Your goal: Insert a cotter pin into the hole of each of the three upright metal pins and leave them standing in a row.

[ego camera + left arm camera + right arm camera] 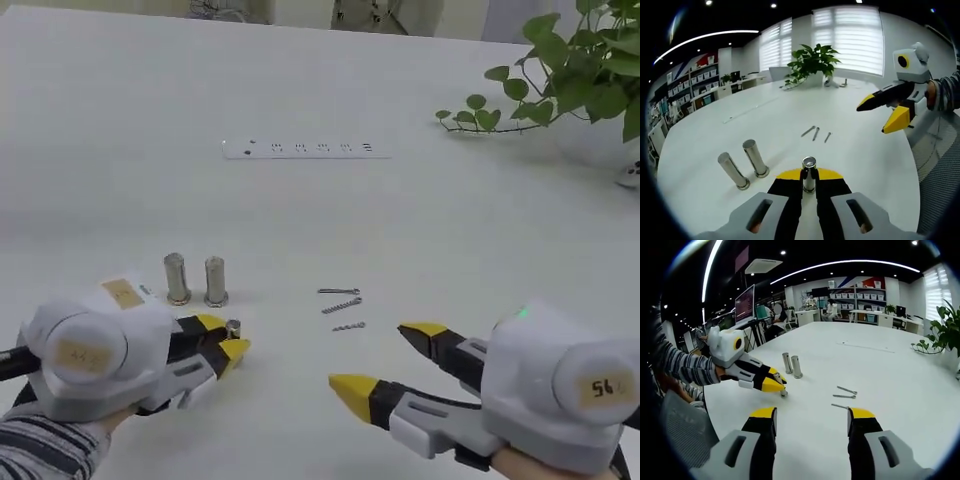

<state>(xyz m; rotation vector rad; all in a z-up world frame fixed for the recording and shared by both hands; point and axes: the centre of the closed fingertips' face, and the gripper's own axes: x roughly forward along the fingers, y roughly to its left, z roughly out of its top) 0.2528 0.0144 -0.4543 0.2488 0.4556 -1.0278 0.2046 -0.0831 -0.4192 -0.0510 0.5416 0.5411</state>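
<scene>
Nearest the person, the left gripper (225,337) sits low over the white table (450,230), held by a hand in a striped sleeve (48,452). Its yellow-tipped fingers (785,175) are closed in on a short metal pin (809,165) and pinch it from both sides. The pin stands upright between them, and in the right gripper view its foot is down at the table surface.

The right gripper (384,357) hovers beside it, well apart, with its fingers (763,413) spread wide and nothing between them.

Just beyond the left gripper, two more pins (177,278) (215,281) stand upright side by side, close together but not touching, each on a small flared base. The held pin is just in front of this pair, towards the right-hand one.

To the right of the pins and ahead of the right gripper, three cotter pins (339,291) (342,304) (349,326) lie flat on the table in a loose stack of lines — near one another, separate from the upright pins.

Further back a white power strip (305,150) lies across the table. At the far right corner stands a leafy green plant (575,65), one vine trailing over the tabletop.
</scene>
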